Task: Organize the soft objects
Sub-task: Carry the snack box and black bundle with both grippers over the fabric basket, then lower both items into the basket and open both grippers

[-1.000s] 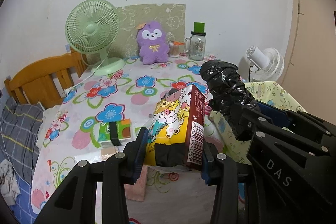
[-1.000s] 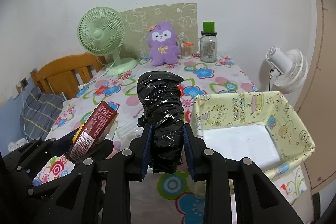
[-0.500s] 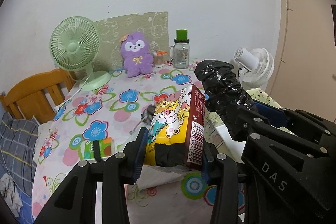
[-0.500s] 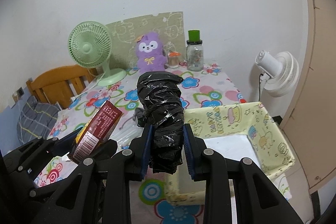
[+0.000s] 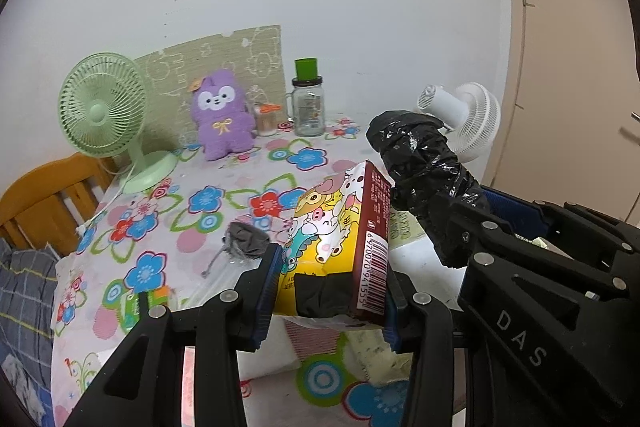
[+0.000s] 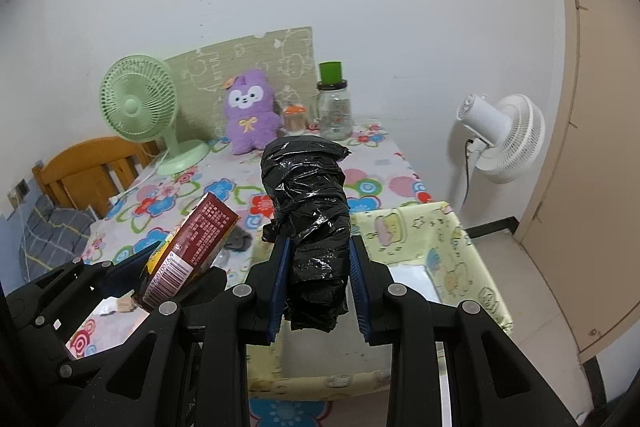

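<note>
Risk, drop: the black plastic roll [image 6: 308, 223] is held only by its lower end, so a slack grip or a sudden swing could let it tip out at 12 o'clock before it is over the yellow fabric bin [image 6: 456, 251]
Risk, collision: the two tools sit just beside each other; the cartoon snack pack [image 5: 340, 247] and the roll could knock together, judged from how near they are
Risk, miss: an early release could land either item on the bin rim or the floral table [image 5: 168, 211]
Left gripper [image 5: 330, 297]: jaws part-way apart, pads pressed on both sides of the snack pack, which stands upright
Right gripper [image 6: 318, 283]: jaws narrower, clamped on the roll
Bin location: at 3 o'clock of the roll in the right wrist view, at the table's near right corner
Items left on table: grey cloth lump [image 5: 246, 239] at 9 o'clock of the snack pack; purple plush [image 5: 222, 121] at 11 o'clock, by the wall
</note>
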The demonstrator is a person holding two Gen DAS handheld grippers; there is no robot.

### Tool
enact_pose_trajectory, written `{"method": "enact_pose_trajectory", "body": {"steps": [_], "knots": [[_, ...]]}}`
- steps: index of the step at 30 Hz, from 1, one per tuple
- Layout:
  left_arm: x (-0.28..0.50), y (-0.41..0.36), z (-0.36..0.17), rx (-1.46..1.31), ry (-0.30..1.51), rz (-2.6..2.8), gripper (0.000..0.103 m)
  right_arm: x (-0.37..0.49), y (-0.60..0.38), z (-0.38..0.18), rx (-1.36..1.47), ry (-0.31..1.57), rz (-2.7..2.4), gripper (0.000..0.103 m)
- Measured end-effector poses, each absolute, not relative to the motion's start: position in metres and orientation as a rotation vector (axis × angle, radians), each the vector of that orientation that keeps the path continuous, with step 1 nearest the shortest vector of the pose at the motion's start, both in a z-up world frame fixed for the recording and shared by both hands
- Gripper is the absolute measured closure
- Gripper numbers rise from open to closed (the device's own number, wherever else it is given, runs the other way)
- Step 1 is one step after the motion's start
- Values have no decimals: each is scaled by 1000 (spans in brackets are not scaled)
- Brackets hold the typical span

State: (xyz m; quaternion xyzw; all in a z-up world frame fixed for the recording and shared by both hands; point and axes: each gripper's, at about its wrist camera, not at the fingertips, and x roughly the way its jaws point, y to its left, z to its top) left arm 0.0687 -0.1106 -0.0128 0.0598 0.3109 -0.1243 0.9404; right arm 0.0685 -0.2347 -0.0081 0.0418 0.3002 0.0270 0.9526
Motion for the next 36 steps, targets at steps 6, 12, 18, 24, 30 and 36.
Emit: {"method": "enact_pose_trajectory", "body": {"steps": [6, 12, 18, 24, 30, 36], "knots": [[78, -127, -18, 136, 650, -277, 59, 72, -252, -15, 94, 626, 33, 71], [84, -143, -27, 143, 670, -301, 59, 76, -266, -25, 98, 647, 12, 71], [89, -159, -38, 154, 697, -317, 59, 82, -281, -37, 114, 674, -11, 71], [94, -175, -48, 170, 727, -336, 58, 86, -297, -50, 130, 715, -36, 71], [99, -190, -59, 194, 760, -356, 57, 89, -307, -56, 154, 736, -48, 71], [101, -197, -65, 206, 777, -353, 34, 92, -316, -63, 197, 766, -54, 68]]}}
